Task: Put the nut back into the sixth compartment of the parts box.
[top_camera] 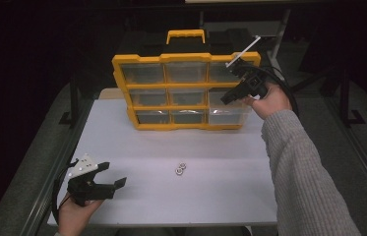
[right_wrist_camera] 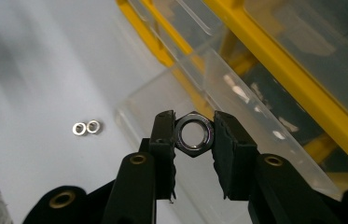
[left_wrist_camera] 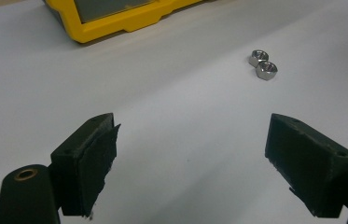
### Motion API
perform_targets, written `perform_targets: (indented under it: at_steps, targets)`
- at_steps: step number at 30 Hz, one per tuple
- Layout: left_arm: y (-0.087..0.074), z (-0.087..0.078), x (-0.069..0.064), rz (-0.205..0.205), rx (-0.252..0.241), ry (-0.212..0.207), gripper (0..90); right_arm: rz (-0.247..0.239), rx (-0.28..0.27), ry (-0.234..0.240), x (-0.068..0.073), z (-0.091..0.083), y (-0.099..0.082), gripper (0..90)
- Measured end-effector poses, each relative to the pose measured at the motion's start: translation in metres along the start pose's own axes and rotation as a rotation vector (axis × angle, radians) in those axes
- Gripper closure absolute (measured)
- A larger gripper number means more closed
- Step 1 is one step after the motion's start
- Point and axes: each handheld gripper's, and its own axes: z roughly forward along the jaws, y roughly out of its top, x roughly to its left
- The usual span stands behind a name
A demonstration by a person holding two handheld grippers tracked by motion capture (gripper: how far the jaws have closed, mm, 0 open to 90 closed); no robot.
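Observation:
My right gripper [right_wrist_camera: 194, 135] is shut on a steel hex nut [right_wrist_camera: 194, 134], pinched flat between its pads, over the pulled-out clear drawer [right_wrist_camera: 218, 93] at the lower right of the yellow organizer [top_camera: 186, 58]. From above, the right gripper [top_camera: 226, 97] hovers at that drawer [top_camera: 228, 115]. Two more nuts [top_camera: 180, 168] lie side by side on the white table [top_camera: 171, 196]; they also lie ahead of the left gripper as nuts [left_wrist_camera: 263, 65]. My left gripper [top_camera: 112, 174] rests at the table's near left, jaws wide apart, nothing between them, left gripper [left_wrist_camera: 192, 140].
The organizer stands upright at the table's far edge, with a yellow handle [top_camera: 185, 35] on top and clear drawers in three rows. The table's left edge [top_camera: 68, 167] runs close beside the left hand.

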Motion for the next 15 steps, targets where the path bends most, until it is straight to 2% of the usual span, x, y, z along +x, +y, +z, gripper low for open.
perform_targets:
  at_steps: [8,15]
  targets:
    - [0.000,0.000,-0.001,0.000,0.009,-0.004,16.4,0.035,0.027,-0.008,-0.010,0.018,-0.009,68.9]
    - [0.000,0.000,-0.001,-0.001,0.010,-0.004,16.4,0.050,0.016,-0.014,-0.012,0.021,-0.009,65.2]
